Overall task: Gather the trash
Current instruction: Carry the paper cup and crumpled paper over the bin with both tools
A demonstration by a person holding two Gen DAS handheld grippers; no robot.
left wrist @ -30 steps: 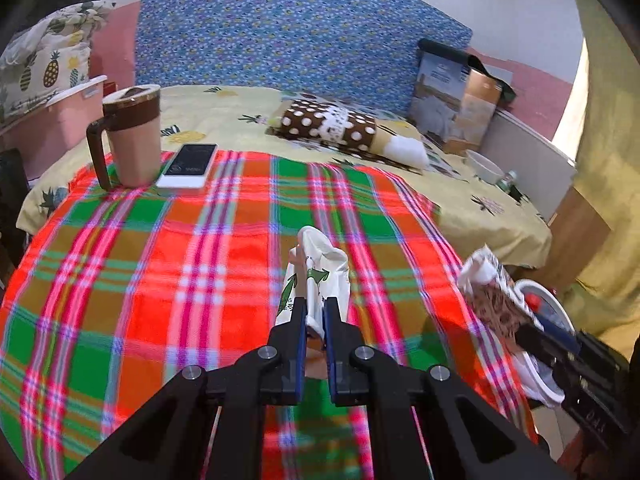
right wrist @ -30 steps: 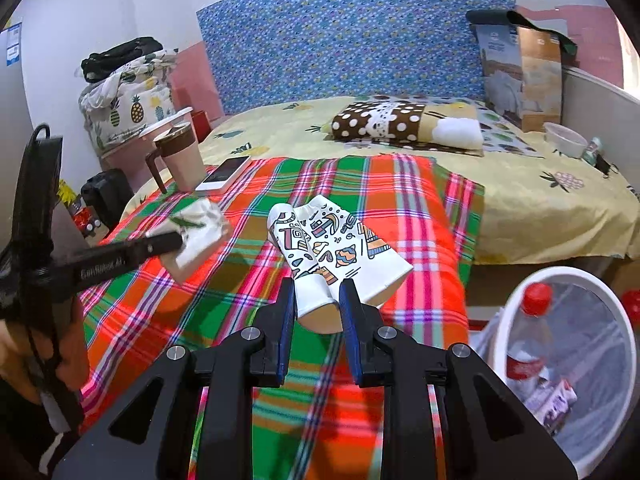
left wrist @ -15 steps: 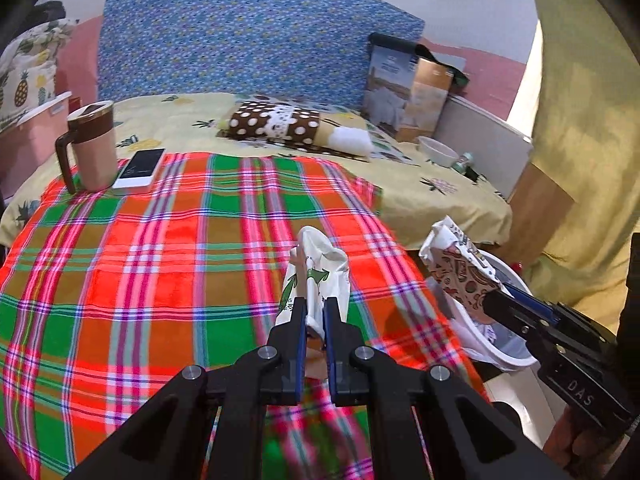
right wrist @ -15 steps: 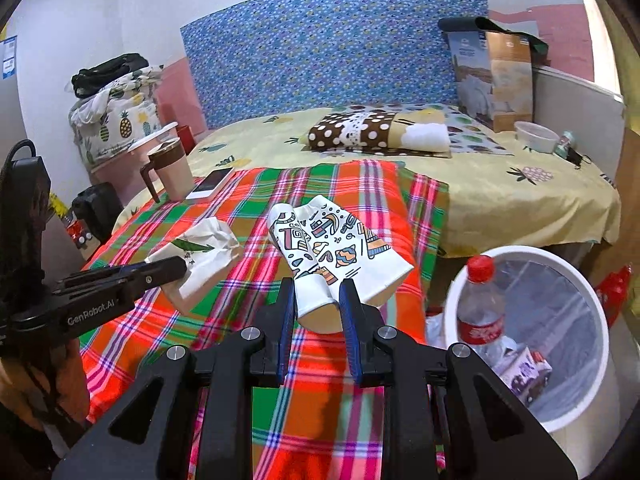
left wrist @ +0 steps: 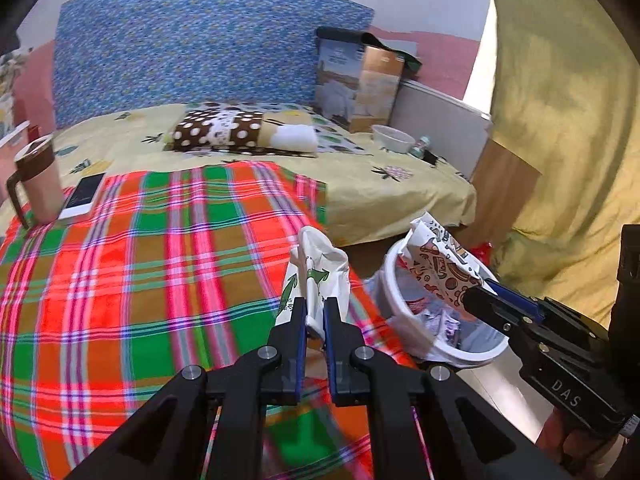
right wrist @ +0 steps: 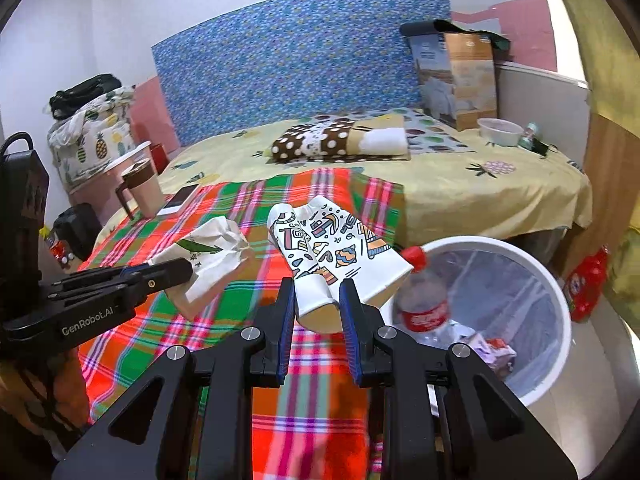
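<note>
A: Report the grip condition of each tool, nearest items first.

B: The left gripper (left wrist: 315, 314) is clamped on a crumpled white paper bag with green leaf print (left wrist: 318, 276), held off the red, green and pink plaid cloth (left wrist: 140, 280), near the cloth's right edge. The right gripper (right wrist: 318, 304) is clamped on a white paper bag printed with multicoloured doodles (right wrist: 332, 248); the pinch is at the bag's lower end.

A: Position of the doodle bag relative to the bin?

B: In the left wrist view it sits above the rim of the round white waste bin with clear liner (left wrist: 404, 312). In the right wrist view the bin (right wrist: 560, 312) lies just right of the gripper.

A: Bin contents?

B: A clear plastic bottle with red cap and red label (right wrist: 420, 296) leans against the near-left inner wall. Crumpled wrappers (right wrist: 492, 350) lie at the bottom.

A: Items farther back?

B: At the cloth's far left corner stand a beige mug with brown lid and handle (left wrist: 38, 184) and, just beside it, a white smartphone (left wrist: 82, 196). Beyond the cloth, on the yellow printed bedsheet (left wrist: 380, 188), lies a brown polka-dot pillow (left wrist: 218, 132). A blue patterned headboard (left wrist: 180, 48) stands behind it.
</note>
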